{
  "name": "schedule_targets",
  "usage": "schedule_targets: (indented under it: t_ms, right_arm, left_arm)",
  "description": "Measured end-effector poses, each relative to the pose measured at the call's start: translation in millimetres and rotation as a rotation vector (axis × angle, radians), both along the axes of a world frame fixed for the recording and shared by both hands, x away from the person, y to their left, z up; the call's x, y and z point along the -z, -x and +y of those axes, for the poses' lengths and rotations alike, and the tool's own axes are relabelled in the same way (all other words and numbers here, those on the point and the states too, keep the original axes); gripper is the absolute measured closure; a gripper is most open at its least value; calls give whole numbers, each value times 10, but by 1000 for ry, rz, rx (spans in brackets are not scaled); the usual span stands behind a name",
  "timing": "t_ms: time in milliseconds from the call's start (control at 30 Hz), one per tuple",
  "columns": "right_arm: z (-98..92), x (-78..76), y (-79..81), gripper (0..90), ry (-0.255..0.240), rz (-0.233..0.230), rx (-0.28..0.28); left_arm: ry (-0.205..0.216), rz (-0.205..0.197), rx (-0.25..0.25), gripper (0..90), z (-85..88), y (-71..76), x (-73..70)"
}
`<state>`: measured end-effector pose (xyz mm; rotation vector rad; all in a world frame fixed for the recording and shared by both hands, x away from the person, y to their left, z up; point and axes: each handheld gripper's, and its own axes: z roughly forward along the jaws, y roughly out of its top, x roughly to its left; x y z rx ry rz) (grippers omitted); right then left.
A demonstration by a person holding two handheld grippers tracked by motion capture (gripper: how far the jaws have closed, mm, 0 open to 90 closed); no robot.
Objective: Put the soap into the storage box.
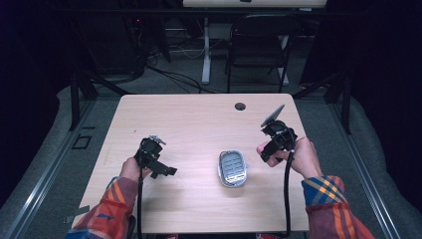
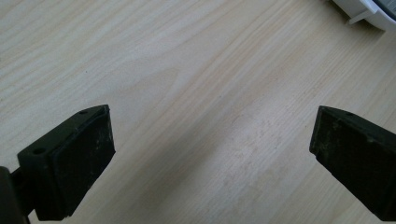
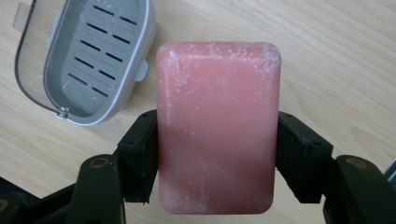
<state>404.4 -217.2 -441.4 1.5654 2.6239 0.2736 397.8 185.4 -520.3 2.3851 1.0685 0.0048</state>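
We found no brand, label or readable writing on anything at the table. The one container was a grey soap dish [image 3: 91,60] with a slotted drain floor and a thin wire bail hinged at its rim; it lay open and we saw nothing inside it. In the high view the same soap dish [image 1: 232,168] rested on the wooden table [image 1: 189,119], between the two hands and nearer the right one. Our right gripper [image 3: 217,154] pinched a pink bar of soap [image 3: 217,126] by its long sides, one black pad pressed flat against each side, and the bar was dusted with pale, dried residue. The bar was off the table and clear of the dish, which lay beside and beyond it in the right gripper view. In the high view our right gripper [image 1: 271,144] was held just to the right of the dish. Our left gripper [image 2: 210,154] hung over bare wood with its jaws spread wide and nothing between them; a white corner of the dish [image 2: 369,11] showed at the upper edge. In the high view our left gripper [image 1: 166,172] rested low, well apart from the dish.
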Motion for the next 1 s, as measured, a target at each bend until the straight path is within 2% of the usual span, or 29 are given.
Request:
schedule_targets:
  t_ms: [33,67,100,233,367,533,633,667,1000]
  right_arm:
    - [19,-20,-17,372,10,10,-14]
    - [65,-34,-26,372,-3,-5,-10]
    - [71,-50,-35,372,9,5,-22]
    - [134,-80,-62,372,8,5,-42]
    - [178,-84,-69,372,4,2,-46]
    - [251,-110,-89,372,20,13,-64]
    - [288,-106,-75,372,18,2,-62]
    - [309,-105,-76,373,19,18,-73]
    - [443,-89,-75,373,22,21,-96]
  left_arm:
    - [-3,-3,0,0,-4,1,-1]
    - [-2,1,4,0,-10,0,-2]
    - [1,2,3,0,-18,1,0]
    - [1,-1,0,0,-9,2,0]
    - [3,-1,0,0,-9,4,-3]
    - [6,-4,2,0,-13,10,-13]
    - [4,-3,4,0,-8,9,-14]
    - [4,-4,4,0,-10,9,-14]
    - [1,-4,7,0,-11,20,-24]
